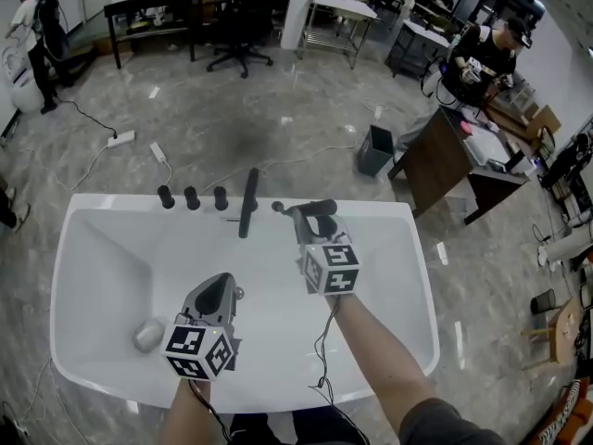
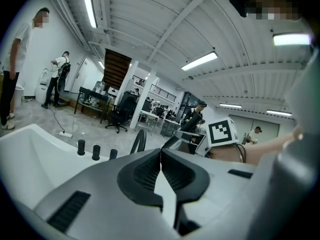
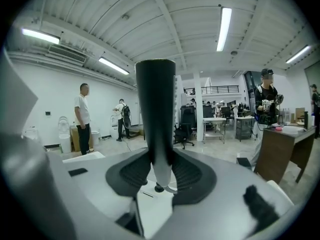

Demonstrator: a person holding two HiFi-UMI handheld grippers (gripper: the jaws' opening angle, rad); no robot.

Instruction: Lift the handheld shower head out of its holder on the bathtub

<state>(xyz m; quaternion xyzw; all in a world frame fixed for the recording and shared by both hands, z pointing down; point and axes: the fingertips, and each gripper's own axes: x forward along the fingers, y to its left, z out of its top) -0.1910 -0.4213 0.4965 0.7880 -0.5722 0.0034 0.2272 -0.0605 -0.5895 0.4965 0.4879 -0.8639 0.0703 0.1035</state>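
Note:
The handheld shower head (image 1: 316, 209) is a dark wand with a silvery lower end. It stands upright between the jaws of my right gripper (image 1: 313, 222), which is shut on it above the far rim of the white bathtub (image 1: 404, 276). In the right gripper view the shower head (image 3: 155, 104) rises straight up from the pads, and my right gripper (image 3: 161, 173) hangs over a small dark fitting with a chrome ring (image 3: 160, 188). My left gripper (image 1: 220, 291) hovers over the tub's basin, left of the right one. Its jaws (image 2: 160, 160) are shut on nothing.
Three black knobs (image 1: 192, 197) and a black spout (image 1: 248, 202) stand on the tub's far rim. A grey drain plug (image 1: 148, 335) lies in the basin at left. Beyond the tub are a bin (image 1: 375, 149), a brown desk (image 1: 445, 160), floor cables (image 1: 120, 138) and several people.

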